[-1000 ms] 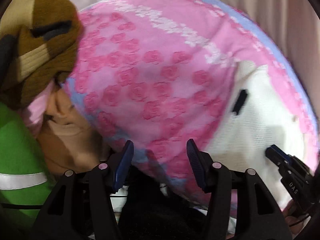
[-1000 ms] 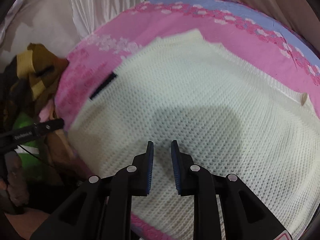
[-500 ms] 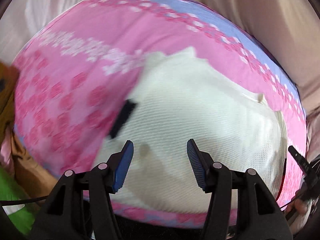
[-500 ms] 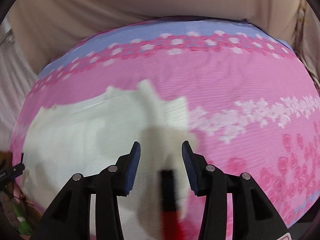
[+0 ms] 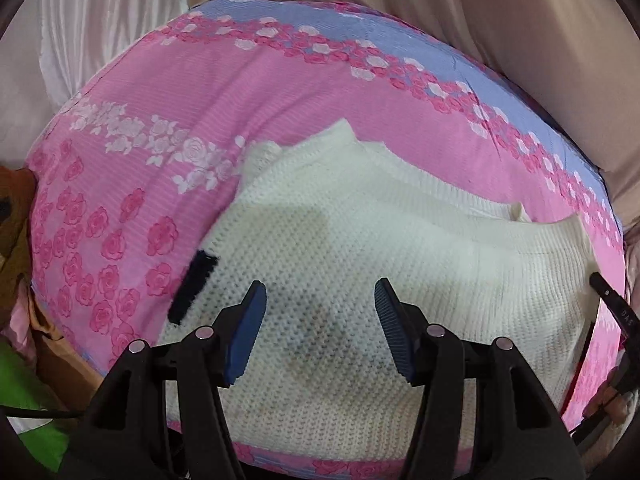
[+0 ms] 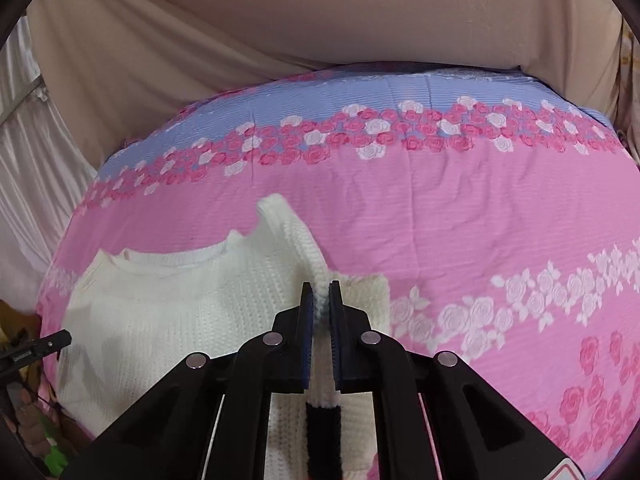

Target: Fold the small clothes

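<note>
A small cream knit sweater (image 5: 360, 264) lies flat on a pink rose-print sheet (image 5: 180, 92). It has a dark cuff band (image 5: 192, 286) at its left edge. My left gripper (image 5: 318, 308) is open and empty, hovering over the sweater's lower middle. In the right wrist view the sweater (image 6: 168, 312) lies left of centre. My right gripper (image 6: 320, 304) is shut on the sweater's sleeve (image 6: 294, 236), which runs up between the pads; its dark cuff (image 6: 322, 436) hangs below the jaws.
The pink sheet (image 6: 480, 220) has a blue band (image 6: 360, 92) along its far edge, with beige drapes (image 6: 320, 16) behind. A pile of other clothes, brown and green (image 5: 20, 380), sits at the left. The other gripper's tip (image 5: 608, 296) shows at the right.
My left gripper swung from the clothes pile to above the sweater. My right gripper moved to the sleeve, opened, then shut on it and lifted it.
</note>
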The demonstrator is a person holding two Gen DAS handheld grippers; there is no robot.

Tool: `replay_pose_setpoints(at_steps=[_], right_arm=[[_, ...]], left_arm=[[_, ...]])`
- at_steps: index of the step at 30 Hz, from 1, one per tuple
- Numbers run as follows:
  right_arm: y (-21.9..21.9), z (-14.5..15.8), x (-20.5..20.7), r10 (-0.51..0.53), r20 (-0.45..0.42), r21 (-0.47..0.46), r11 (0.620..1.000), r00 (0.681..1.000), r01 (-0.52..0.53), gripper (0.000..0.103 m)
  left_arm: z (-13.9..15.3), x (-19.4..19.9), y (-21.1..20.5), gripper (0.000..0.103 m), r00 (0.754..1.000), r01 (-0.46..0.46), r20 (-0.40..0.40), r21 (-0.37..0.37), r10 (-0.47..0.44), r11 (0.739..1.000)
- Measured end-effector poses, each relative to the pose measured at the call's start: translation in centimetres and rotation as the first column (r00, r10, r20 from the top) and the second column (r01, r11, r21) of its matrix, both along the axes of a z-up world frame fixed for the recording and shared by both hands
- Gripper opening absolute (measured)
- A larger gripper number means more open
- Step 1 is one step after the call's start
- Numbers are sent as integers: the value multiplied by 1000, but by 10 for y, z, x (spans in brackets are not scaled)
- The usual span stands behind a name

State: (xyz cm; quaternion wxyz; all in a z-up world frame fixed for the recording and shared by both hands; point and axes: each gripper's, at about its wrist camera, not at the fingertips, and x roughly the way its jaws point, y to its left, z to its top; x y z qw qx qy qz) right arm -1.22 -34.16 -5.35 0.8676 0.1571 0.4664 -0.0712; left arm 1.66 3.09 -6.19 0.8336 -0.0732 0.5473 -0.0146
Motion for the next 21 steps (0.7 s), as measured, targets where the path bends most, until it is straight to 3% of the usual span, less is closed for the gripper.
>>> replay_pose_setpoints(at_steps=[2,3,6,10,14,15,17,21], right_arm=[[-2,-35,8,9,-111,10,1000,994,-8,8],[-3,-39,6,4,-109,26,1000,994,-1,9],[3,-12,-11,-37,-38,28,999,999,38,13],[31,11,-19,39,8,30,999,999,-39,13],[60,-37,-4,128,-129,20,992,983,-126,13],[62,-38,-5,116,-104,9,993,988,-116,13],[66,-24,-4,104,-110,20,995,988,-103,15],[88,17,-15,144,-32,81,987,989,-141,15]], left_arm=[[-4,4,5,55,1000,-17,-5,10,17,1000],[-6,6,8,55,999,-31,-10,17,31,999],[0,6,20,55,998,-64,9,2,64,998],[-8,15,35,57,996,-88,6,46,88,995],[-43,31,44,59,994,-94,-50,108,100,990],[-47,33,46,61,993,-100,-57,97,106,990],[-47,37,51,65,991,-118,-60,78,123,990],[-28,32,62,63,994,-105,-31,23,105,994]])
